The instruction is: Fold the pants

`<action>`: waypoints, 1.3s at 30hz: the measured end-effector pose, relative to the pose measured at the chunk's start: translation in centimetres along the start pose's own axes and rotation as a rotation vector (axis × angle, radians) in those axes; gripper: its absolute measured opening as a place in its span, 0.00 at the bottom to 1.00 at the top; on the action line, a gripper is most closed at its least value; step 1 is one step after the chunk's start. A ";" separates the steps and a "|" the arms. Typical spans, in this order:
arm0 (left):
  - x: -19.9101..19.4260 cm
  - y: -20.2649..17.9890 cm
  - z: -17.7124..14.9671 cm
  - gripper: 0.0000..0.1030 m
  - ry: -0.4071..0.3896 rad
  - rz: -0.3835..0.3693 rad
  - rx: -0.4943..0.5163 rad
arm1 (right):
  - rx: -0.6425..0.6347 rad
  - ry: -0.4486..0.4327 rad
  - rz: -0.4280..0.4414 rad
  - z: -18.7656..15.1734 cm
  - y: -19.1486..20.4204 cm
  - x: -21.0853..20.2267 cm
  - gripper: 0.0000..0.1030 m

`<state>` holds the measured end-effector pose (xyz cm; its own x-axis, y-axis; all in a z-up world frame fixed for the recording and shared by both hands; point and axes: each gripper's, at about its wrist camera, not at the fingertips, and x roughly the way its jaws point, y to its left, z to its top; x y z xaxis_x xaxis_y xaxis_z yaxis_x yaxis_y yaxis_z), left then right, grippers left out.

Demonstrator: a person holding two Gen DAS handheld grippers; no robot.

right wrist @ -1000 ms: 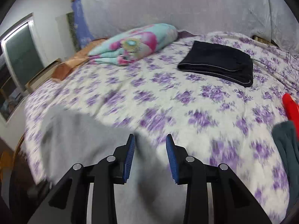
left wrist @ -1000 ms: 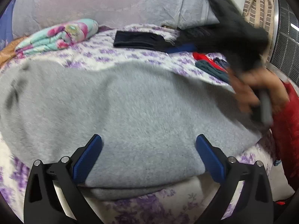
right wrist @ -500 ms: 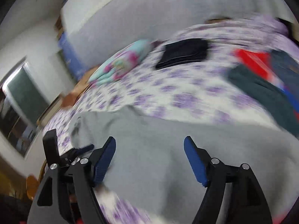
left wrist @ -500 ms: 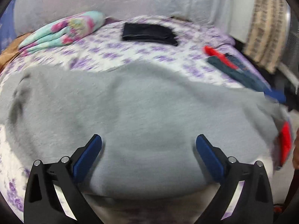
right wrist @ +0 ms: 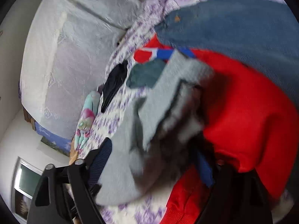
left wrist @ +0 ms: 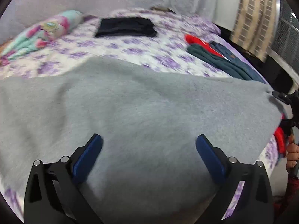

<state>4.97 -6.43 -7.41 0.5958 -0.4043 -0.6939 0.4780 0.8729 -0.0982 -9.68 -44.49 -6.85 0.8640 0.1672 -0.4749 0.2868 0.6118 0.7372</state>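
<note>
Grey sweatpants (left wrist: 149,108) lie spread across the bed's purple-flowered sheet (left wrist: 130,50). My left gripper (left wrist: 149,149) hovers low over their near edge, jaws open wide with only flat cloth below them. My right gripper (right wrist: 152,160) is rolled on its side at the pants' right end. Its jaws are closing, with a bunched grey end of the pants (right wrist: 158,97) between them; motion blur hides whether the pads press on it. In the left wrist view, a hand (left wrist: 292,155) holds that gripper at the pants' right edge.
A red garment (right wrist: 243,115), blue jeans (right wrist: 233,24) and a teal garment (left wrist: 211,57) are piled at the bed's right side, next to the pants' end. A folded black garment (left wrist: 126,27) and a rolled flowered blanket (left wrist: 46,31) lie at the back.
My right gripper swung from over the middle of the bed to the pants' right end, rolling sideways and opening wider on the way. The left gripper shifted slightly and stayed open.
</note>
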 end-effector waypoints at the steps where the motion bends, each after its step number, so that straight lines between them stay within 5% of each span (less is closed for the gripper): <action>1: -0.7 0.0 -0.4 0.96 -0.017 0.014 0.009 | -0.004 -0.014 -0.001 -0.2 -0.3 0.0 0.38; 4: -4.4 1.7 -1.1 0.96 -0.147 0.166 0.029 | -0.109 -0.087 -0.041 -0.9 1.9 -0.8 0.35; 6: -6.6 4.3 -1.4 0.96 -0.194 0.263 -0.012 | -0.344 -0.166 -0.120 -1.7 7.1 -1.2 0.35; 9: -9.4 8.5 -1.7 0.96 -0.221 0.269 -0.130 | -0.652 -0.229 -0.161 -4.3 15.2 -0.2 0.35; 12: -11.8 11.9 -2.4 0.96 -0.251 0.247 -0.240 | -0.941 -0.203 -0.190 -9.0 21.7 2.8 0.38; 13: -12.1 12.6 -2.5 0.96 -0.252 0.241 -0.258 | -1.065 -0.138 -0.215 -11.4 23.5 5.1 0.52; 14: -12.4 13.5 -2.7 0.96 -0.247 0.237 -0.280 | -1.187 -0.041 -0.202 -14.2 24.7 7.6 0.76; 16: -12.4 14.9 -3.2 0.96 -0.229 0.238 -0.320 | -1.314 0.103 -0.164 -18.8 25.2 11.2 0.84; 19: -12.4 17.4 -4.4 0.96 -0.186 0.223 -0.397 | -1.271 0.132 -0.020 -19.5 25.5 9.5 0.83; 23: -12.4 21.0 -6.0 0.96 -0.170 0.133 -0.522 | -1.003 0.013 0.152 -12.7 25.3 3.6 0.84; 25: -11.8 21.9 -6.5 0.95 -0.165 0.069 -0.574 | -0.968 -0.106 0.011 -10.8 25.1 3.5 0.84; 27: -11.0 22.4 -6.8 0.95 -0.148 0.031 -0.603 | -1.016 -0.124 -0.147 -10.9 24.6 6.1 0.84; 30: -10.5 22.7 -6.5 0.95 -0.149 0.064 -0.590 | -1.117 0.141 -0.278 -14.0 21.5 13.7 0.84; 31: -10.3 22.9 -6.3 0.95 -0.147 0.064 -0.593 | -1.130 0.080 -0.271 -14.5 21.3 13.3 0.85; 34: -9.5 24.0 -5.2 0.95 -0.142 0.058 -0.633 | -1.064 0.078 -0.199 -13.6 22.0 11.1 0.85; 37: -7.8 24.6 -3.4 0.96 -0.121 0.061 -0.610 | -0.994 -0.048 -0.066 -12.8 22.1 6.8 0.85; 39: -6.6 25.5 -2.8 0.95 -0.115 0.075 -0.627 | -0.944 -0.104 -0.051 -11.9 22.6 5.6 0.85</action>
<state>11.45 19.24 -7.33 0.6949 -0.3321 -0.6378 -0.0153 0.8800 -0.4748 -3.32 -20.53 1.40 0.9051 0.0809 -0.4175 -0.0882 0.9961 0.0019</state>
